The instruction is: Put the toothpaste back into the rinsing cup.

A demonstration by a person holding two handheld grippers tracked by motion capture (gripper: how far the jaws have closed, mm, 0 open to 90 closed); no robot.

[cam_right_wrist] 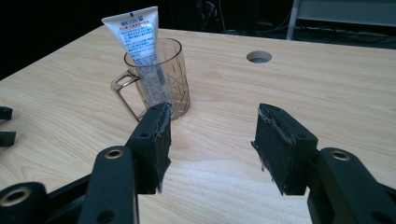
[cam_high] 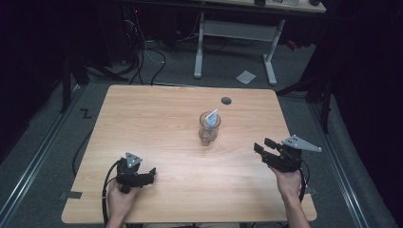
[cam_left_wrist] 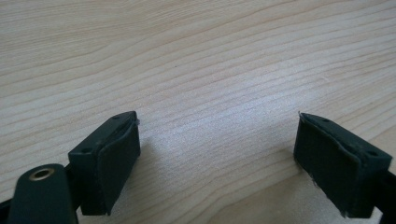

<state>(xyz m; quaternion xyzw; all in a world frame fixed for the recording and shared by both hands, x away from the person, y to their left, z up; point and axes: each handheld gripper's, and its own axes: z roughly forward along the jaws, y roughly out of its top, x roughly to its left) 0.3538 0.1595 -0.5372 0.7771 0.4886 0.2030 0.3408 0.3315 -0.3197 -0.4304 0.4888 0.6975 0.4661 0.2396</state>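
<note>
I've got the glass mug (cam_right_wrist: 156, 79) standing upright mid-table (cam_high: 157, 114), a white tube (cam_right_wrist: 137, 39) leaning inside it, handle facing my left gripper. My right gripper (cam_right_wrist: 210, 140) sits near it, jaws apart, nothing between them. My left gripper (cam_left_wrist: 217, 158) rests low over bare wood, jaws wide, well apart from the mug.

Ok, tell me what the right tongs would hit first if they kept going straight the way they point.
Probably the clear mug holding the white tube. It stands just left of the line between the open right tongs, so they might slip past; depth is unclear.
</note>
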